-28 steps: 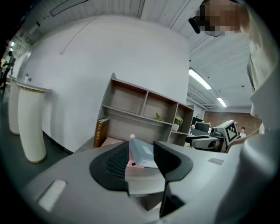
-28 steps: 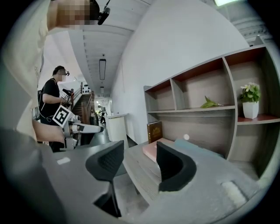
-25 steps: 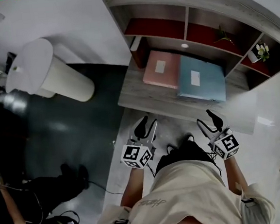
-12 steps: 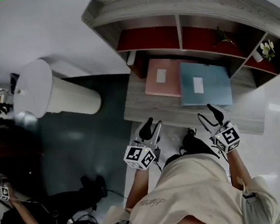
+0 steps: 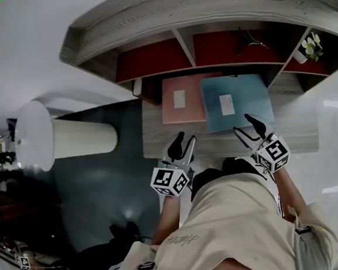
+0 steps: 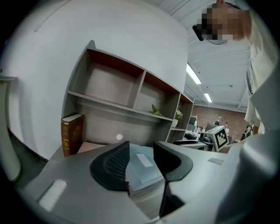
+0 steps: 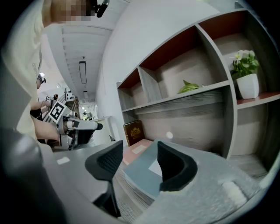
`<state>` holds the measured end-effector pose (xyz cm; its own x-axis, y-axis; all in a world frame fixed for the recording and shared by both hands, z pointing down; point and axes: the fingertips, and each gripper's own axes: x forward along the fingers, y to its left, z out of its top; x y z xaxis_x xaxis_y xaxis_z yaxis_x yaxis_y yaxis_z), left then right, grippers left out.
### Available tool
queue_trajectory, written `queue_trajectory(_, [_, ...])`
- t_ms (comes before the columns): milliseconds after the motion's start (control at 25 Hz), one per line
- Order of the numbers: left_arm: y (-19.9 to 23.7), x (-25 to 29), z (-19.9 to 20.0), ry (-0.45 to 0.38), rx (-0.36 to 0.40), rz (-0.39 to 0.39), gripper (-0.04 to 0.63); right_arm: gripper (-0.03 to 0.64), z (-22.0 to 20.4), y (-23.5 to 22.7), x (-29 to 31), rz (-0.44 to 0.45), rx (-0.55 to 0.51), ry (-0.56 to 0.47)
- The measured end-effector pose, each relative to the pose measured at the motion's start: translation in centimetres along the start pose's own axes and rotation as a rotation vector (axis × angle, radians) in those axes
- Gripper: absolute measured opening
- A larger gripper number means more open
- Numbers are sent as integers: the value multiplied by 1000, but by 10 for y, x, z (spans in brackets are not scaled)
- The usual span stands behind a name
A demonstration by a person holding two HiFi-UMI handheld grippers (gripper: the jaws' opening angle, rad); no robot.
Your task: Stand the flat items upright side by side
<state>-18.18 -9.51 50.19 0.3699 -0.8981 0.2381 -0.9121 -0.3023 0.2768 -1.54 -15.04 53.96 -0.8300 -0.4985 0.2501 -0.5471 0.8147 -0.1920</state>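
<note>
Pink folder (image 5: 180,100) and blue folder (image 5: 236,102) are laid flat on the desk (image 5: 157,139); left gripper (image 5: 185,139) and right gripper (image 5: 243,125) are held open, empty, right one's jaws just widened.

- The pink folder (image 5: 191,105) lies left of the blue folder (image 5: 247,104).
- Each bears a white label (image 5: 179,99).
- The shelf (image 5: 205,8) behind the blue folder is grey wood-grain with red back panels.
- The book (image 6: 71,133) is brown with gold print.

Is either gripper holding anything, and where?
Nothing is held. Left gripper and right gripper both have jaws apart, pads clear of the blue folder; the right's have just opened further.
</note>
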Motion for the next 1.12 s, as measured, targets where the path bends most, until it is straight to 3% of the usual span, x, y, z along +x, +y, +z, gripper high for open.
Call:
queue_trajectory(400, [-23, 32, 13, 33, 80, -124, 184, 264, -57, -19, -16, -139, -82, 122])
queue_trajectory(640, [-24, 30, 6, 113, 104, -148, 178, 281, -107, -19, 5, -213, -353, 305])
queue_trajectory(840, [-29, 28, 9, 121, 82, -176, 178, 288, -140, -31, 26, -261, -520, 422])
queue_trajectory(1000, [-18, 19, 5, 122, 71, -149, 178, 304, -164, -36, 37, -300, -728, 531])
queue_trajectory(1120, [-5, 11, 1, 119, 47, -114, 176, 309, -172, -42, 43, -351, -844, 553])
